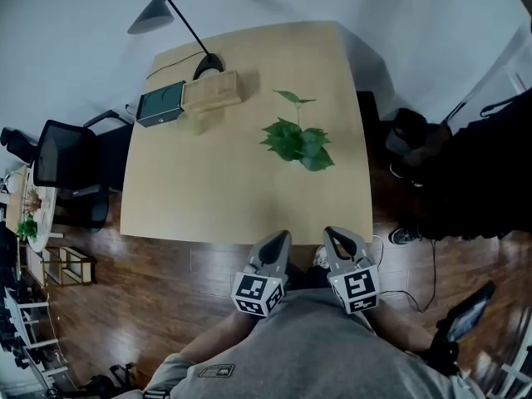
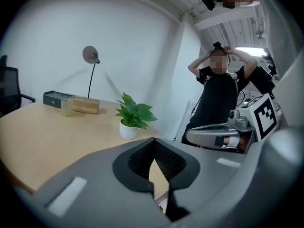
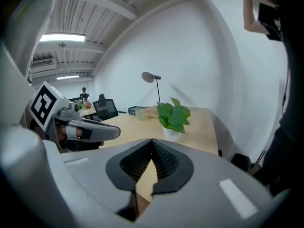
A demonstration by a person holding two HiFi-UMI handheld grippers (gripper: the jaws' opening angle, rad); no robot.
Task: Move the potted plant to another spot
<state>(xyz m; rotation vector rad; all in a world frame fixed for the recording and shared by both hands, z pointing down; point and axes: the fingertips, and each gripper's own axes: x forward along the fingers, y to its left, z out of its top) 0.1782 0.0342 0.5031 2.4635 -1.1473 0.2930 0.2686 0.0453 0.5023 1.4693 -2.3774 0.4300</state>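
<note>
While the left gripper [image 1: 283, 236] and right gripper [image 1: 330, 233] sit closed and empty at the near edge of the table [image 1: 208, 198], the potted plant [image 1: 297, 142] stands farther in, right of centre.

Each gripper's jaws meet at the tips with nothing between them, well apart from the plant. No writing can be read: the marker cubes carry only black-and-white square patterns, and a small patch on the wearer's grey shirt [image 1: 214, 371] is too small to make out. From the head view the leaves hide the pot, which shows white in both gripper views. At the far left of the table stand a dark box [image 1: 160, 104], a wooden box [image 1: 212, 91] and a lamp [image 1: 158, 11]. A person in black [image 2: 218, 96] stands to the right, cut off by the frame in the head view.
</note>
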